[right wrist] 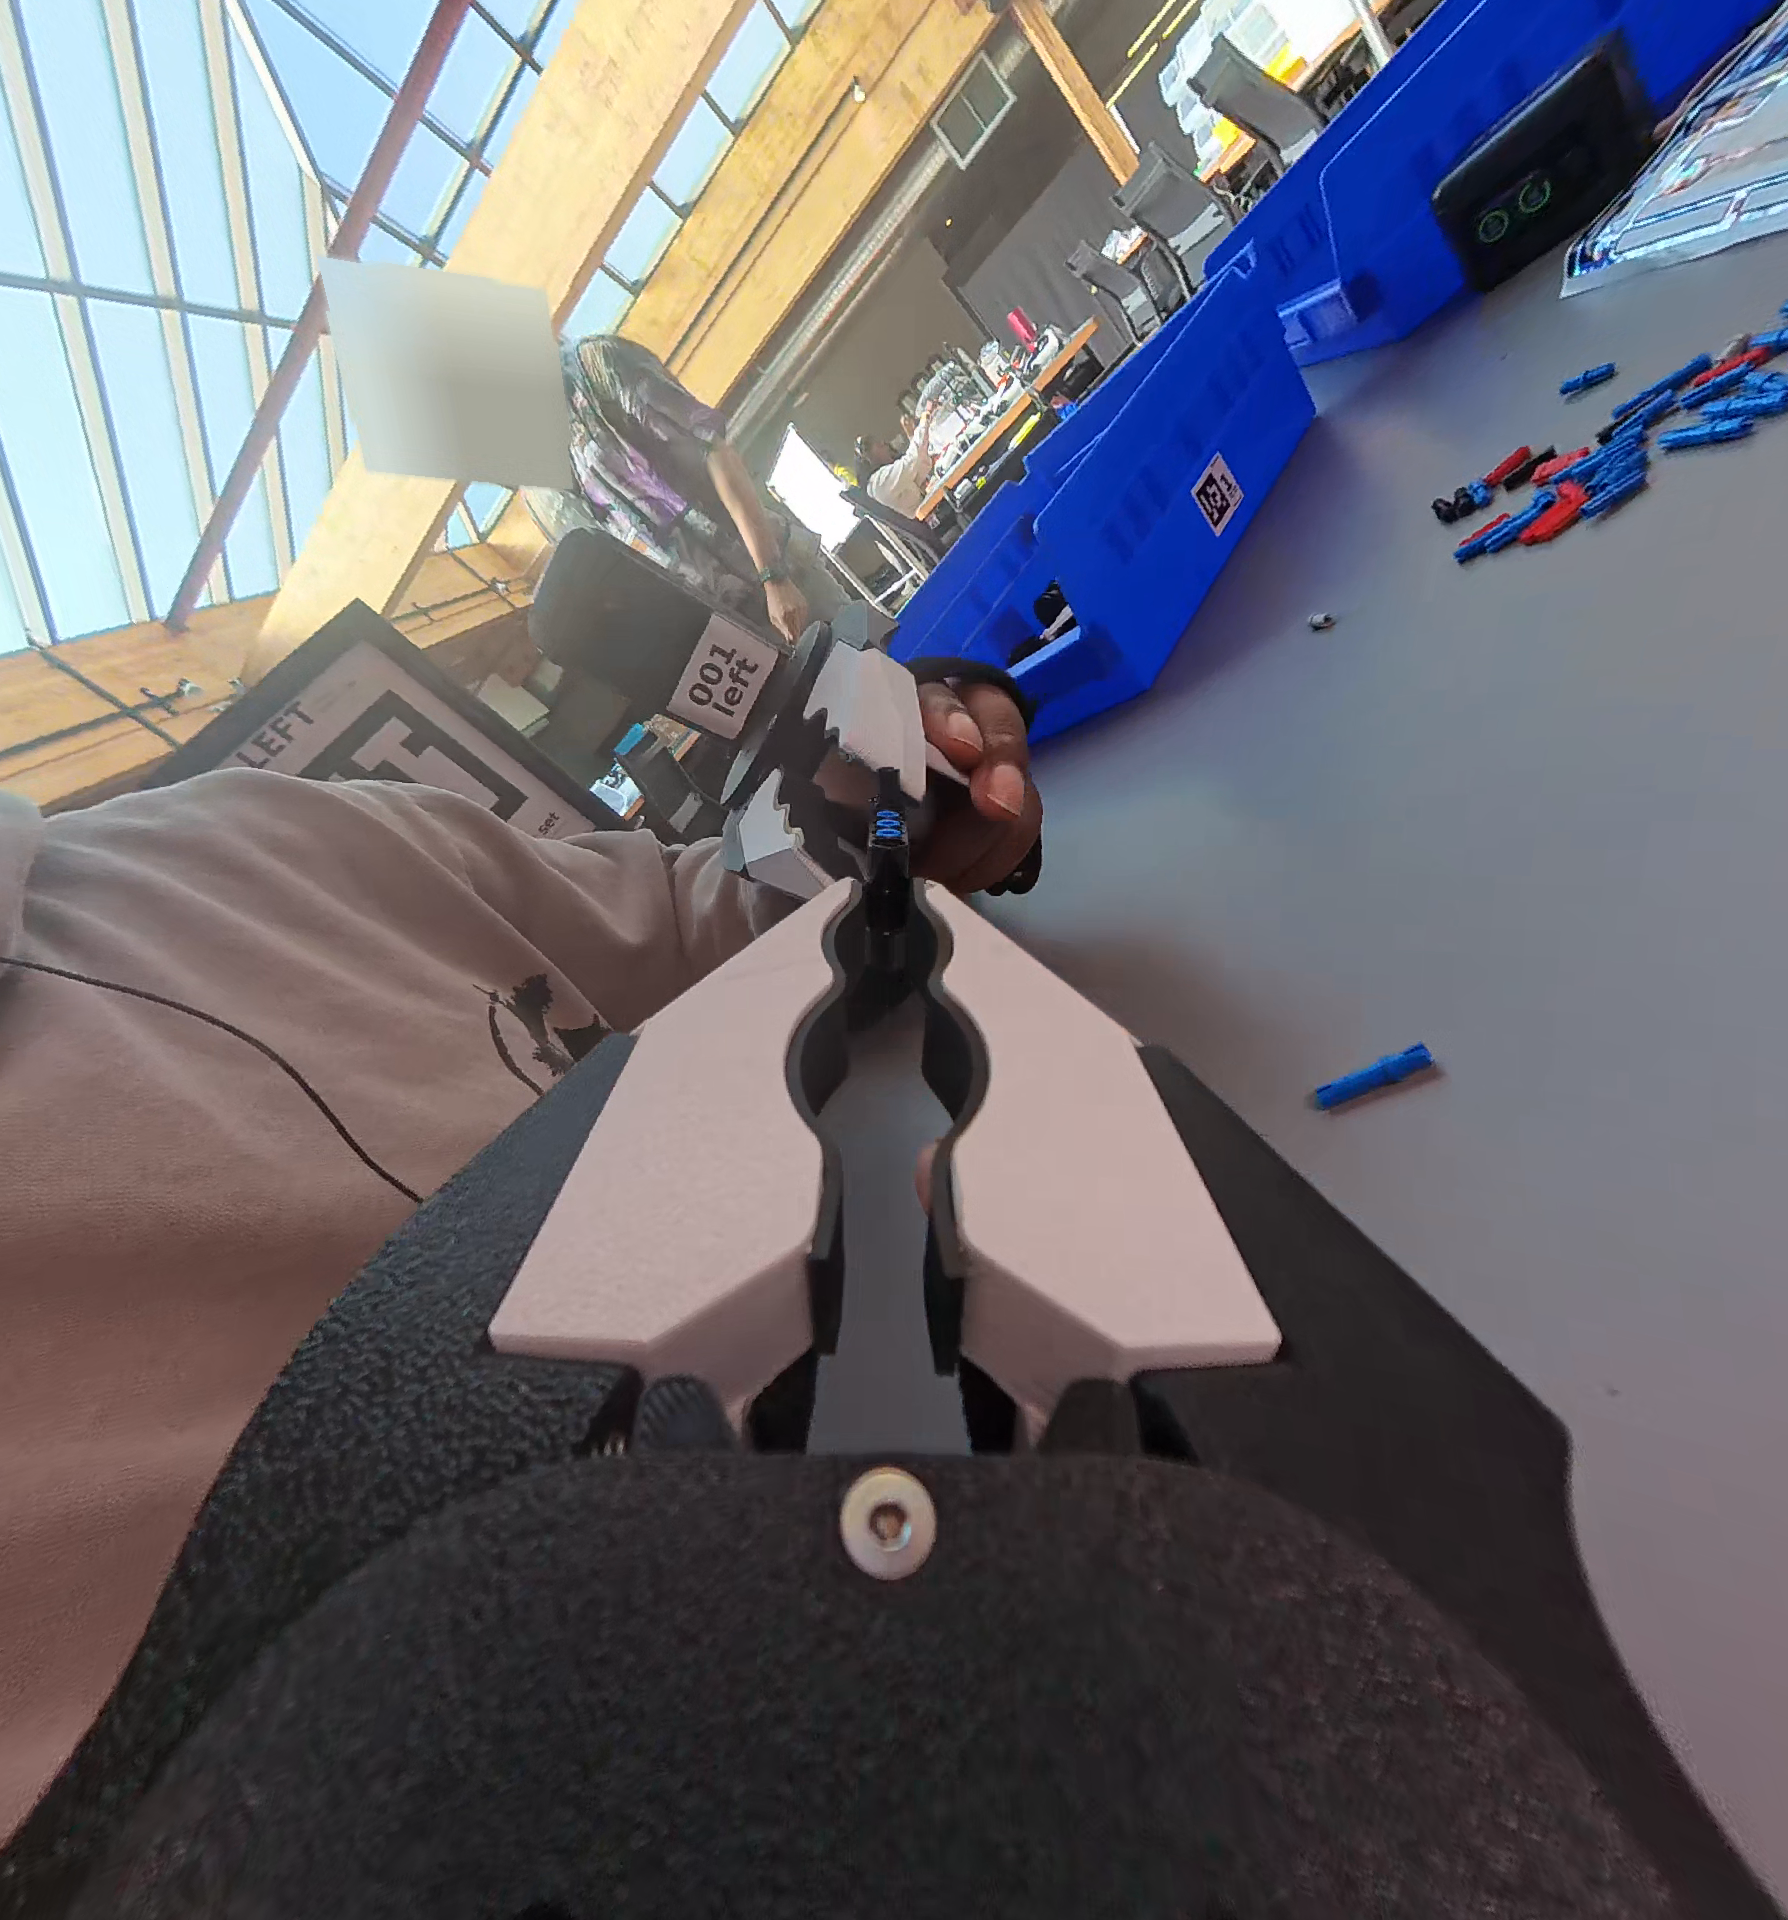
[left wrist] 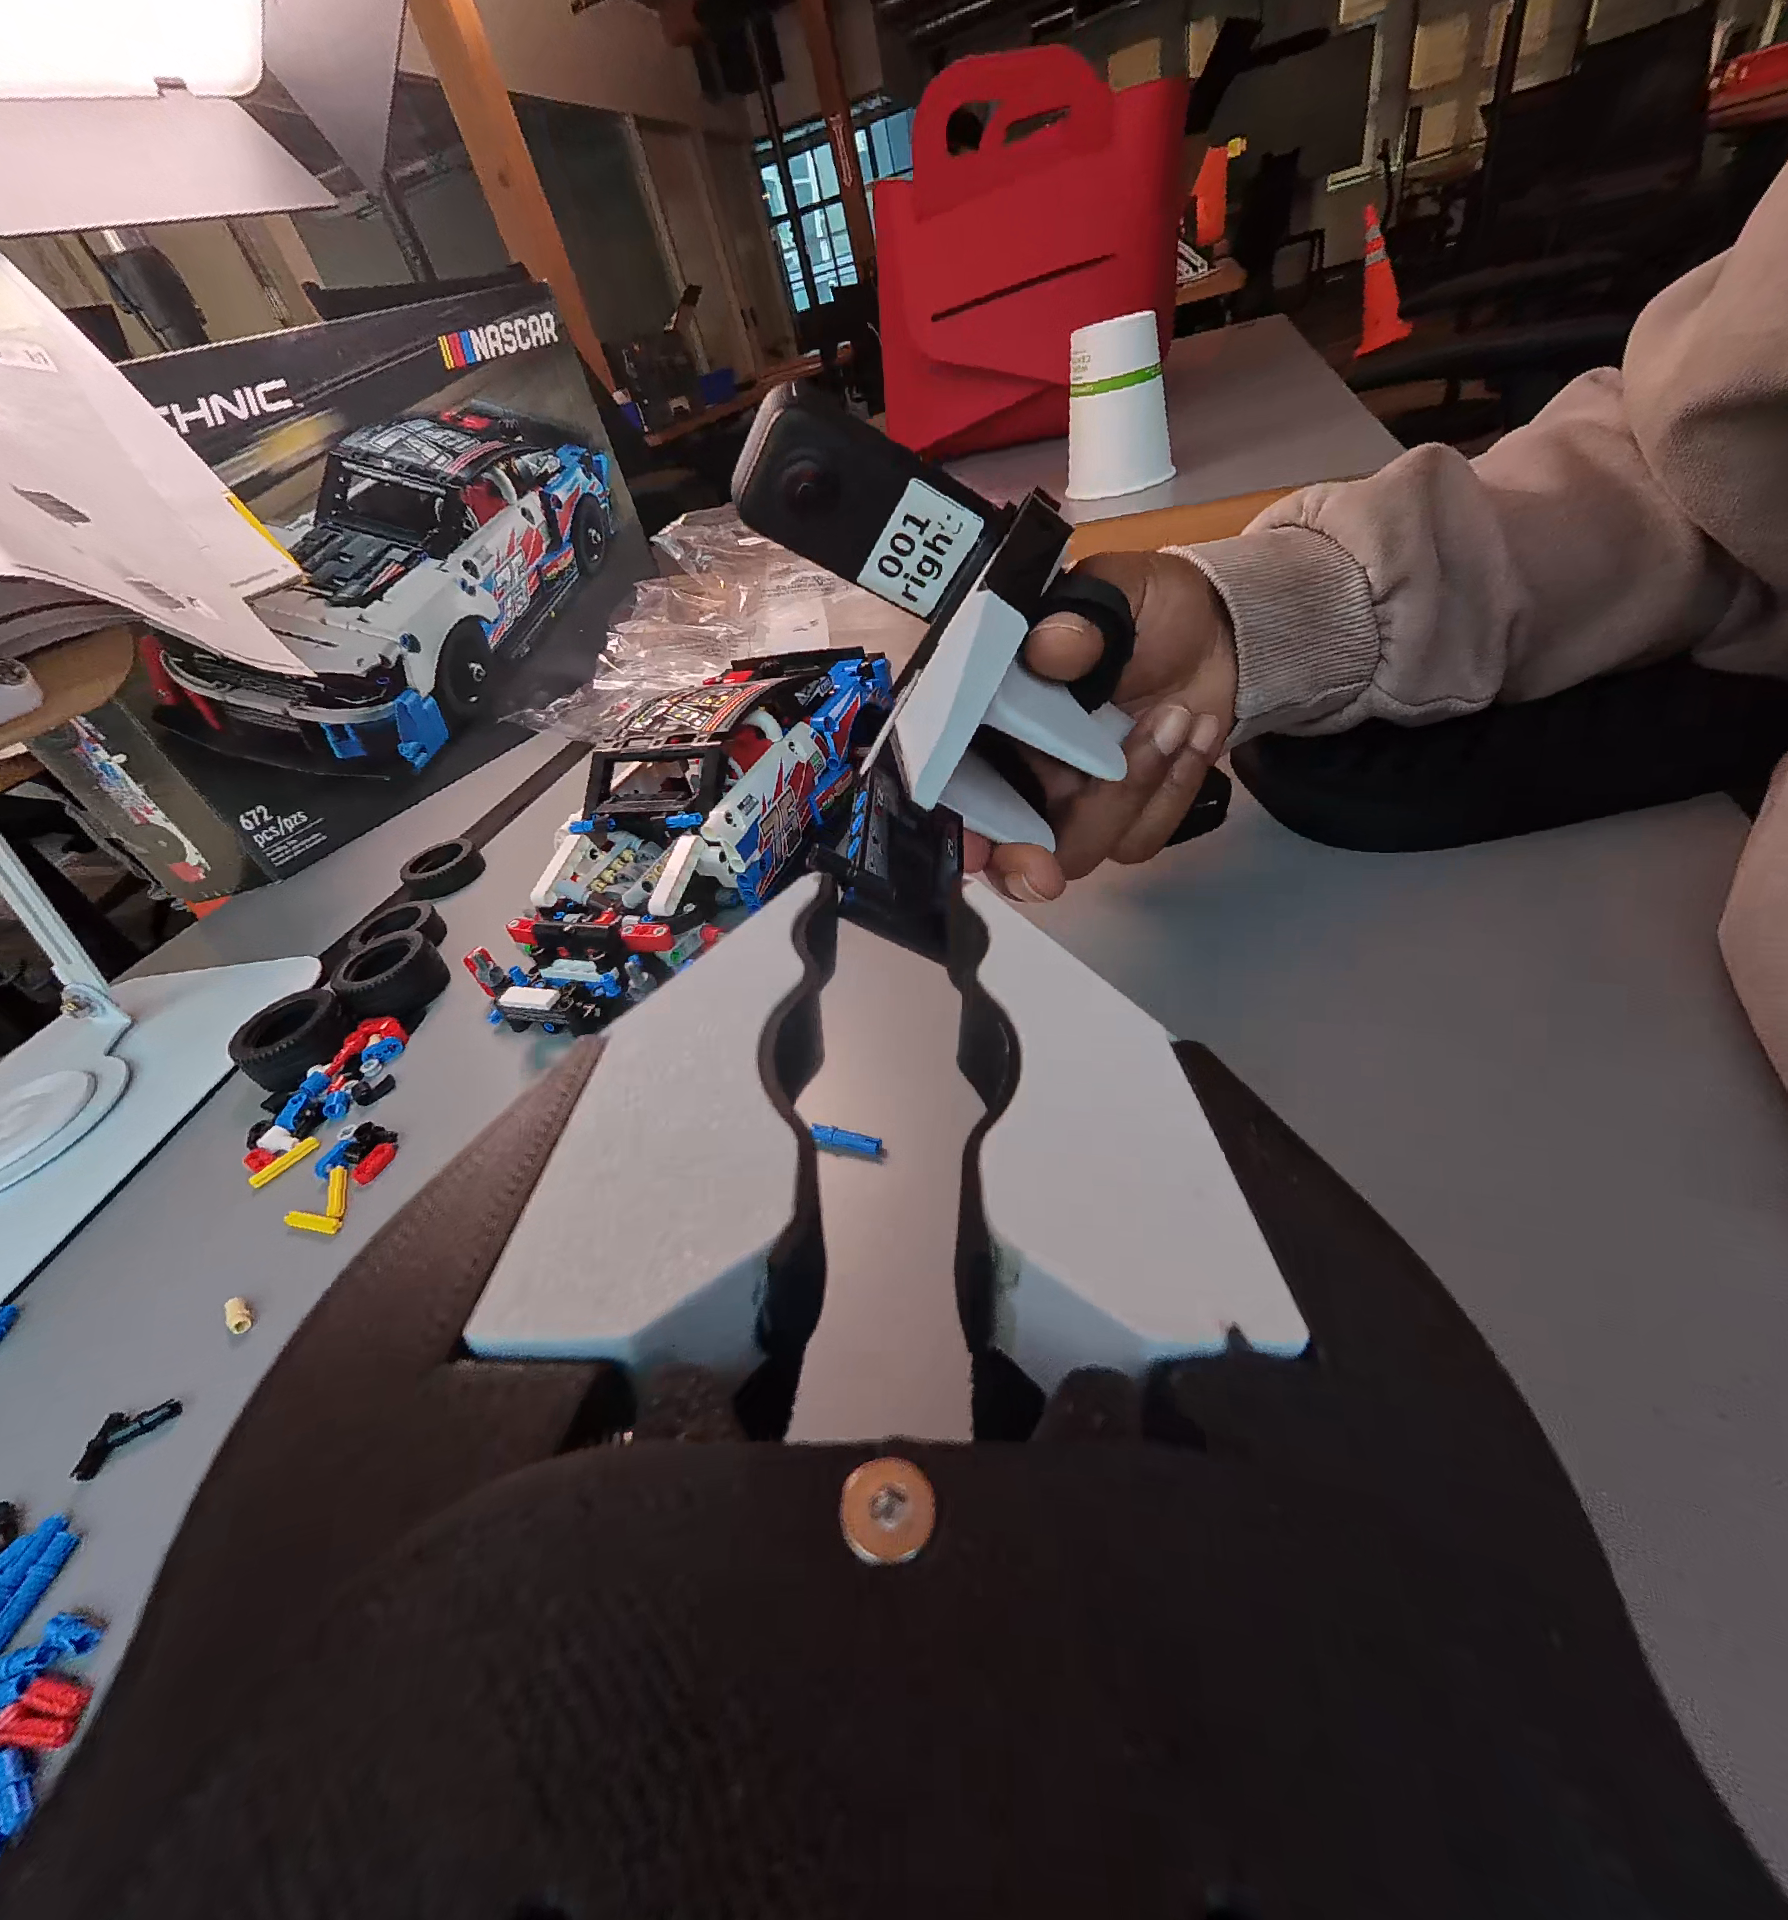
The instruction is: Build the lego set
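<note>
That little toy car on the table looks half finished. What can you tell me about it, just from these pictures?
The toy car is a plastic brick racing model, white with blue and red patches and a black roof frame. It sits upright on the grey table, nose toward the camera. No wheels are fitted: four black tyres lie loose to its left. The bonnet area is open, showing inner parts. A small blue and white section lies in front of it. Clear plastic bags lie behind it. Neither gripper touches it.

Grey table (left wrist: 1389, 1039), timber beams (right wrist: 599, 156), skylight windows (right wrist: 90, 312), dim workshop desks behind (right wrist: 1004, 395)
</note>
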Demonstrator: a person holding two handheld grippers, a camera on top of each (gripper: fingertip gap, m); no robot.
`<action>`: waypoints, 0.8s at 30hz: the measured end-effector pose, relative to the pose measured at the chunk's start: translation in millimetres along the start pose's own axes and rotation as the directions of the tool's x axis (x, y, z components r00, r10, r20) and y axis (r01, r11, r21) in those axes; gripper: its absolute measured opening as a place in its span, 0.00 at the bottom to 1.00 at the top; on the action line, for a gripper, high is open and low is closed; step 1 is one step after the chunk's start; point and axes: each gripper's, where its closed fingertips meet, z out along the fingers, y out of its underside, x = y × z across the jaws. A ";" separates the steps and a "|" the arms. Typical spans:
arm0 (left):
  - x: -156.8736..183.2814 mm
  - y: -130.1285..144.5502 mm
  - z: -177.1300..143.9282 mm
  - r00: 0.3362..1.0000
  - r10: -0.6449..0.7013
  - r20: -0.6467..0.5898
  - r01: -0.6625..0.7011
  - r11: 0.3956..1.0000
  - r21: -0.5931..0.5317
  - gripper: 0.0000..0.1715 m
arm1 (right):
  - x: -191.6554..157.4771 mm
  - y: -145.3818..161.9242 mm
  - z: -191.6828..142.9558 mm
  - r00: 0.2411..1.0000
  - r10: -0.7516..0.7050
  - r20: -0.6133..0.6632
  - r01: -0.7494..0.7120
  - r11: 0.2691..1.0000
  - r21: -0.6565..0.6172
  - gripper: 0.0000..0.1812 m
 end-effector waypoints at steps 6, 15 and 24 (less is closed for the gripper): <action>-1.8 2.5 0.4 0.999 -0.046 -0.013 0.046 0.999 -0.018 0.09 | 2.9 0.1 -0.5 0.999 0.041 -0.001 -0.041 0.999 0.003 0.02; -2.7 -3.0 -3.3 1.000 -0.012 -0.007 0.012 1.000 0.023 0.13 | 4.2 0.2 -2.9 0.986 0.164 0.043 -0.165 0.986 0.012 0.02; 0.6 1.6 -0.3 1.000 0.026 -0.008 -0.026 1.000 -0.015 0.13 | 4.1 0.6 -4.4 0.978 0.203 0.056 -0.203 0.979 0.007 0.02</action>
